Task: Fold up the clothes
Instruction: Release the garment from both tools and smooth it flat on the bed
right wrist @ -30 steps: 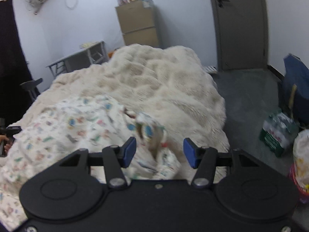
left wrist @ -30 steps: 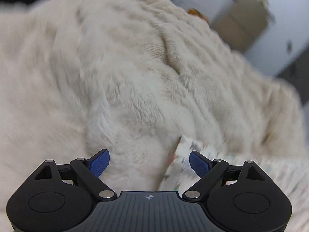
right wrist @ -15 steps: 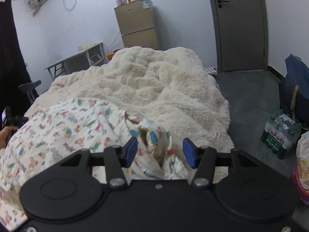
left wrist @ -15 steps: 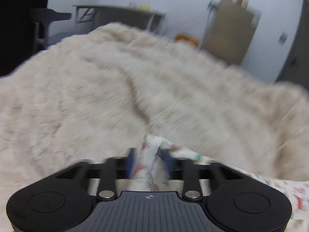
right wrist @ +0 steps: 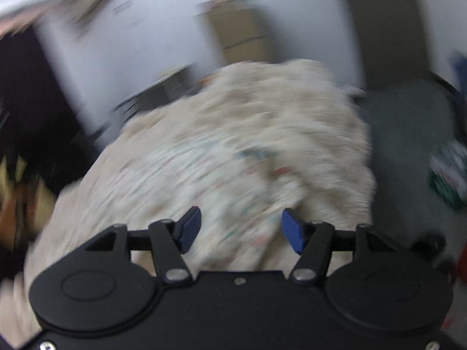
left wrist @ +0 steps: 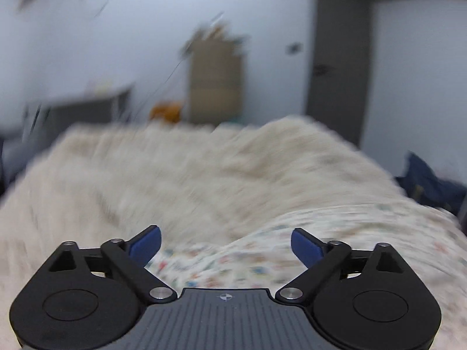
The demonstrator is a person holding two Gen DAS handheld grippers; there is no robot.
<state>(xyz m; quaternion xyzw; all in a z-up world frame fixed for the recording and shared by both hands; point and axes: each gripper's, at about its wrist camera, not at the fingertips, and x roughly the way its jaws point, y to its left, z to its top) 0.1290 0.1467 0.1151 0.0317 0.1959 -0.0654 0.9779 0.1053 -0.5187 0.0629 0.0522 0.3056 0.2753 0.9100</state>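
Observation:
A white garment with small coloured prints (left wrist: 335,233) lies spread on a cream fluffy blanket (left wrist: 189,175). Both views are blurred by motion. In the left wrist view my left gripper (left wrist: 226,243) hovers over the garment's near edge, its jaws opening wide with nothing pinched between the blue pads. In the right wrist view the printed garment (right wrist: 210,172) lies ahead and below my right gripper (right wrist: 240,227). Its jaws are opening too, and the cloth lies under them without being pressed by the pads.
The blanket (right wrist: 292,96) covers a bed. A tan cabinet (left wrist: 216,78) and a grey door (left wrist: 338,58) stand at the far wall. Grey floor (right wrist: 408,151) runs along the bed's right side, with a green-and-white pack (right wrist: 449,172) on it.
The left gripper pinched a fold of the garment half a second ago and has let it go, jaws spread wide. The right gripper has widened and pulled back; the bunched cloth between its pads is gone.

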